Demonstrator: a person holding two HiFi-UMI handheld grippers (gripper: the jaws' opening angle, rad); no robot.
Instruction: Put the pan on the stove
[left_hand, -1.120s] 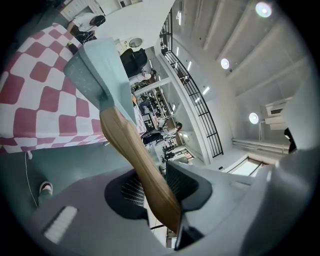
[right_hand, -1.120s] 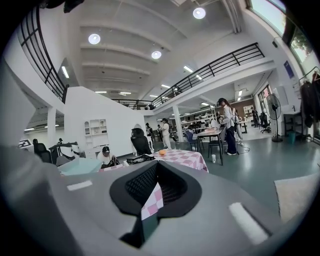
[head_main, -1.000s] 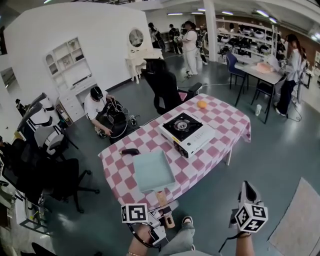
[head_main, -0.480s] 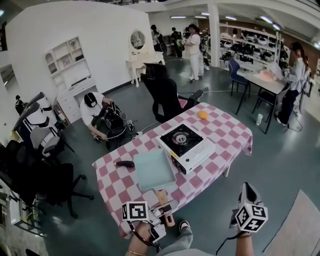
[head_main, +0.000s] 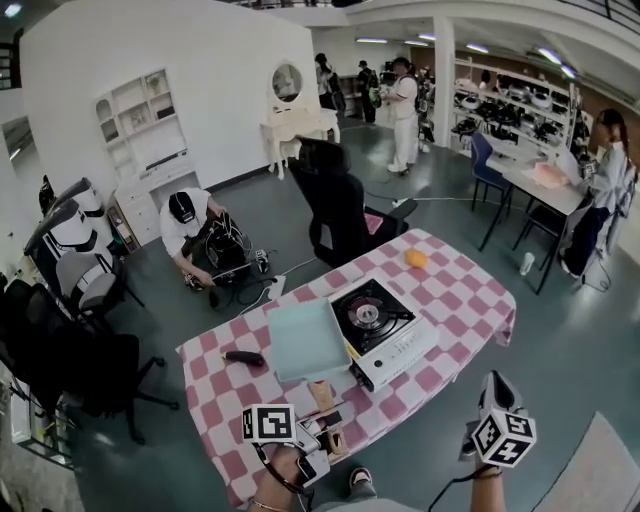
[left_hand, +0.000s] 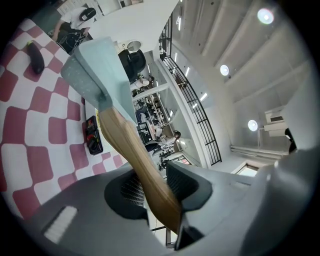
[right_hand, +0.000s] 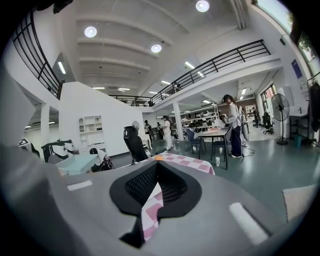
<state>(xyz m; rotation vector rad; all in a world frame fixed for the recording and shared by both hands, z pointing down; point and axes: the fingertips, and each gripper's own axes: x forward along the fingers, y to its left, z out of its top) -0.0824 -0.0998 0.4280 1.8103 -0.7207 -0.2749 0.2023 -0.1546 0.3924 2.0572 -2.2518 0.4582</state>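
The pan (head_main: 305, 340) is a pale teal square one with a wooden handle (head_main: 321, 393). It lies over the checked table just left of the stove (head_main: 385, 325), a white portable burner with a black top. My left gripper (head_main: 325, 425) is shut on the handle's end. In the left gripper view the handle (left_hand: 135, 155) runs between the jaws up to the pan (left_hand: 97, 65). I cannot tell if the pan rests on the cloth. My right gripper (head_main: 495, 425) hangs off the table's near right, shut and empty; its own view shows the fingertips (right_hand: 155, 166) meeting.
A dark oblong object (head_main: 243, 358) lies on the pink-and-white checked table (head_main: 455, 290) left of the pan, and an orange (head_main: 416, 258) sits at the far end. A black chair (head_main: 335, 205) stands behind the table. A person crouches on the floor (head_main: 190, 225); others stand farther back.
The table has come nearer and swung in the head view as I moved up to it. The left gripper keeps its hold on the pan handle; the right gripper stays where it was.
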